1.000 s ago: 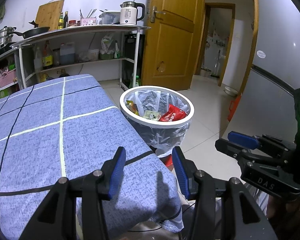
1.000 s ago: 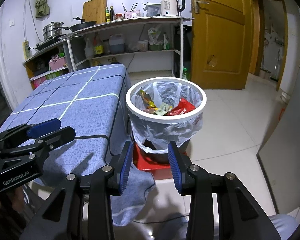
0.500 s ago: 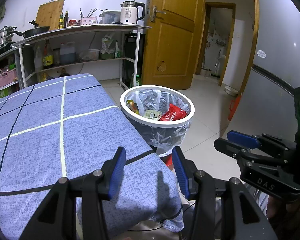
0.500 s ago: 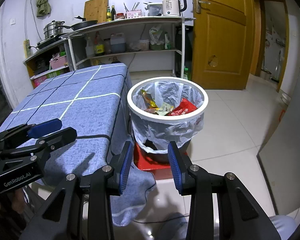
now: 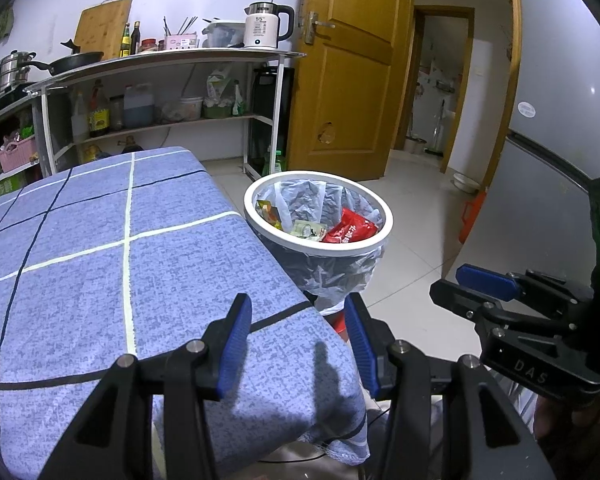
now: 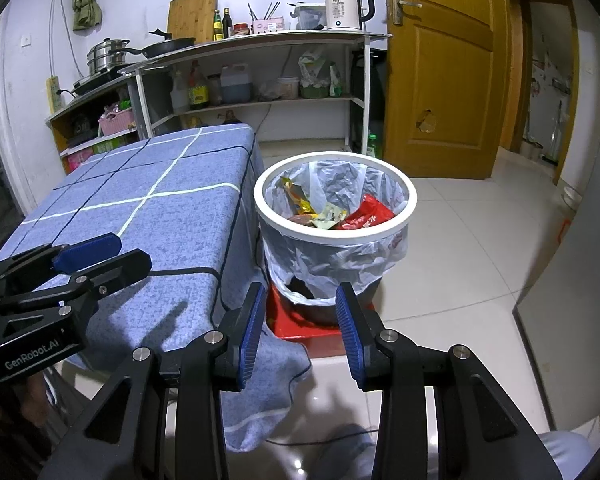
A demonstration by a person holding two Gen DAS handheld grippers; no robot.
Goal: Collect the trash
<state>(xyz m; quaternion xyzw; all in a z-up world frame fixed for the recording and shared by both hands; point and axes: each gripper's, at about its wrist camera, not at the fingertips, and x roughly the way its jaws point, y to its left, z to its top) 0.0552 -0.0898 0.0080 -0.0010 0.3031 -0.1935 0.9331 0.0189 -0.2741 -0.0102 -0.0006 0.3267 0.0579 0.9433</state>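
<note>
Standing at the room's middle, a table under a blue checked cloth (image 5: 100, 248), its top bare. Behind it, metal shelving (image 6: 260, 100) with bottles and jars; on its top a white kettle (image 6: 346, 6), a frying pan (image 6: 172, 44) and a wooden cutting board (image 6: 192, 14). To the right of the shelving, a wooden door (image 6: 440, 72).

Waste bin (image 6: 334, 232), white-rimmed, lined with a clear plastic bag, just beside the table's long edge, on a red base (image 6: 296, 324). Inside it lies the trash: a red wrapper (image 6: 366, 216), a yellow wrapper (image 6: 296, 198) and a pale packet (image 6: 330, 214), possibly more beneath, hard to tell.

Left gripper (image 5: 296, 340), over the table's near corner, blue pads apart, nothing between them.

Right gripper (image 6: 300, 330), off the table's corner above the floor, aimed at the bin, pads parted somewhat narrower, likewise empty.
</note>
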